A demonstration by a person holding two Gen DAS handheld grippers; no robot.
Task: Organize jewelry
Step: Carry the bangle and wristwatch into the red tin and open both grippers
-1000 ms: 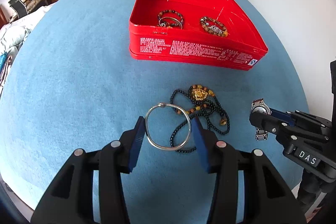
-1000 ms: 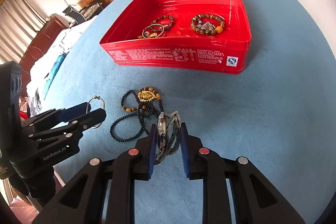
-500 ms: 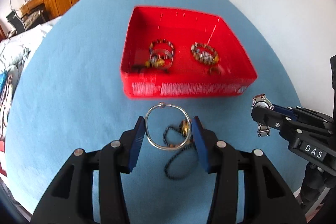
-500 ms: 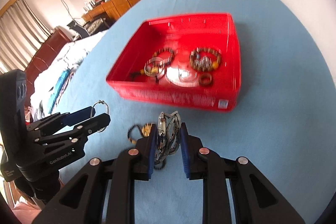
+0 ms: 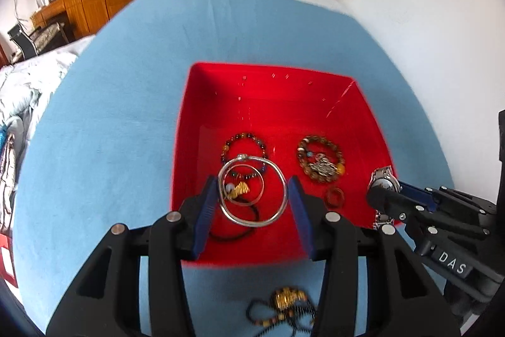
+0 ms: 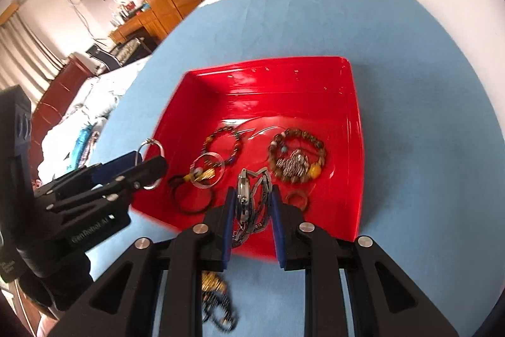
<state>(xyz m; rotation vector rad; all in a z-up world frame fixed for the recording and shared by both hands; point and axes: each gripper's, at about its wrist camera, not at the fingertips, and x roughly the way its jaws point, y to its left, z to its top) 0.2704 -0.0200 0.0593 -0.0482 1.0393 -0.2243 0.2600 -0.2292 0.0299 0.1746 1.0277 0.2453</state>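
Claws now over red tin [image 5: 189,128]: left claw [image 5: 252,198] clamps bangle [image 5: 252,191], right claw [image 6: 251,204] clamps watch [image 6: 244,195], drops imminent.

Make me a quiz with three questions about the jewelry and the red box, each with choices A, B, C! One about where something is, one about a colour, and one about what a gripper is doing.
1. Where is the black bead necklace?
A. On the blue cloth in front of the red box
B. Inside the red box
C. In the left gripper

2. What colour are the pads on the left gripper?
A. Yellow
B. Blue
C. Green

3. What is the right gripper doing?
A. Gripping a metal watch
B. Hanging open with nothing in it
C. Gripping a spoon

Answers:
1. A, the necklace lies on the cloth outside the box's near wall.
2. B, both pads beside the silver bangle are blue.
3. A, the watch and its band sit clamped between the fingers above the box.
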